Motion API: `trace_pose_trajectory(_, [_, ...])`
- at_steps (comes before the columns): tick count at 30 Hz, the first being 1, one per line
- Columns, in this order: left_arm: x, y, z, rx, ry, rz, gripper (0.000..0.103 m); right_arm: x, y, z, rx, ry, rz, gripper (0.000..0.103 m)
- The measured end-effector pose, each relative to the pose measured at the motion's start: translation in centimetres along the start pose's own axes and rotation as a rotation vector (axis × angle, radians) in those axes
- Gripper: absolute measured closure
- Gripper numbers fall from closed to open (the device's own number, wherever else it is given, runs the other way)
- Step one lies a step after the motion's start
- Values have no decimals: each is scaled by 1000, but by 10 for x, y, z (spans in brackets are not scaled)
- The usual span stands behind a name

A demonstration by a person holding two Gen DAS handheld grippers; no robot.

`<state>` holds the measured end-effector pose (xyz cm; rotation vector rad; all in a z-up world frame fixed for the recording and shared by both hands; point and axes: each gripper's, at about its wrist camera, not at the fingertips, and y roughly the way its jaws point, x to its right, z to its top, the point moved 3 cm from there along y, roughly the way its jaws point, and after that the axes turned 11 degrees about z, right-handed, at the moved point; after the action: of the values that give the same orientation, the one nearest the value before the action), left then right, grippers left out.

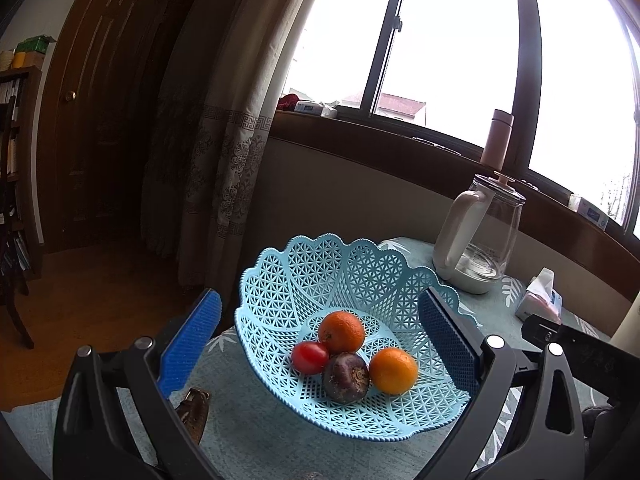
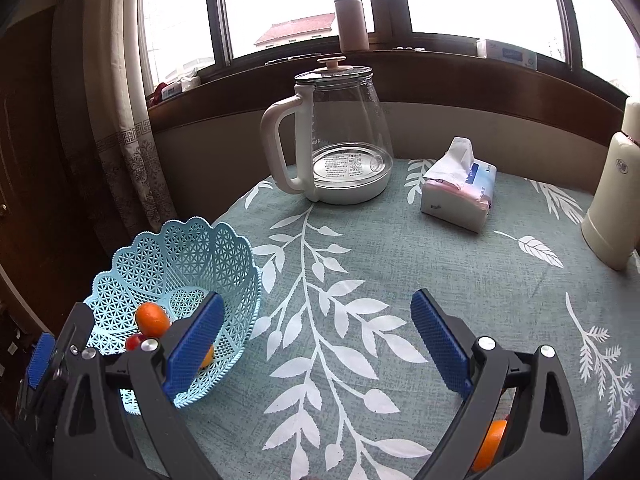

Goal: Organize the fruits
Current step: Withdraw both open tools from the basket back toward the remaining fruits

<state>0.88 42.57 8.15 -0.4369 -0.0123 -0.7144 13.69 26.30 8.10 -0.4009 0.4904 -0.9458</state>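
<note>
a: where's the loose fruit?
b: an orange [image 2: 489, 446] lies on the cloth well right of the basket [image 2: 168, 256], under the right gripper [image 2: 316, 344].
a: fingers?
b: both wide apart, left gripper [image 1: 316, 344] too, holding nothing. firm and round, so pinch its middle.

Nothing legible: print on the kettle [image 2: 340, 136], thermos [image 2: 614, 184] and tissue pack [image 2: 456, 196] is too small

Fruits [image 1: 345, 372] in basket [image 1: 280, 280], kettle [image 1: 476, 236] behind.
</note>
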Motion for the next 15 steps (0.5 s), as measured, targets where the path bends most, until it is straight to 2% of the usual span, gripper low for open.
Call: trace_pose_trajectory(15, [19,-22,0,96,79,-53,3,25,-14,-15,0,57,-49,9])
